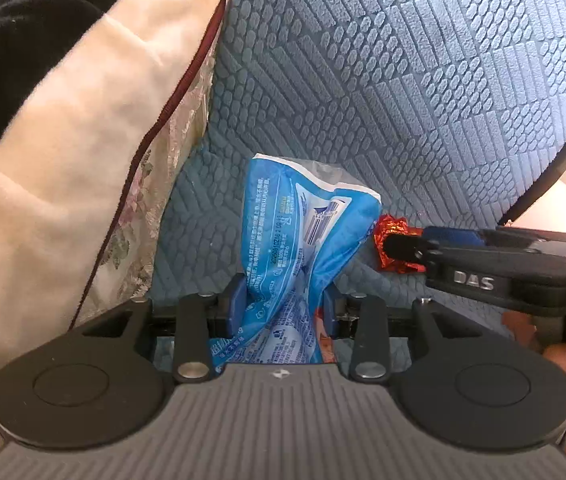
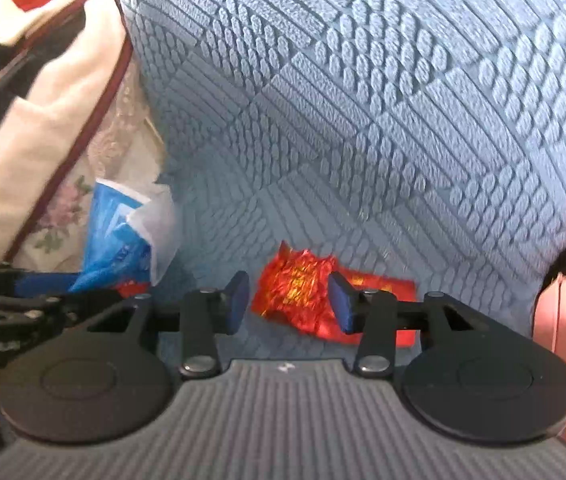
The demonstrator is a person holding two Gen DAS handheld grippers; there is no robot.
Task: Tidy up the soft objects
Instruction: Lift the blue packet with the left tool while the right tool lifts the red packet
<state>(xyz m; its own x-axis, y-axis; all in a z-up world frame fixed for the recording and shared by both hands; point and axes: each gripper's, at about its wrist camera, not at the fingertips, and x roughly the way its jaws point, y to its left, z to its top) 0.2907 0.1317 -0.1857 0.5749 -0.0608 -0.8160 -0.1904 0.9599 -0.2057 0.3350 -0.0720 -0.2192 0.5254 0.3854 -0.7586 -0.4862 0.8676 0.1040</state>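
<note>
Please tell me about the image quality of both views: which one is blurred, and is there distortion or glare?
Left wrist view: sharp; the print on the blue plastic bag is crisp, and fisheye lens bends the blue textured cushion pattern into curves. Right wrist view: softer, with motion blur on the red foil wrapper and the cloth pile at left; small bright glints on the foil, same fisheye bending.

blue plastic bag (image 1: 283,248): you see it crumpled, upright on the blue quilted cushion (image 1: 403,80) | red foil wrapper (image 2: 299,288): crinkled, lying flat just beside it
</note>
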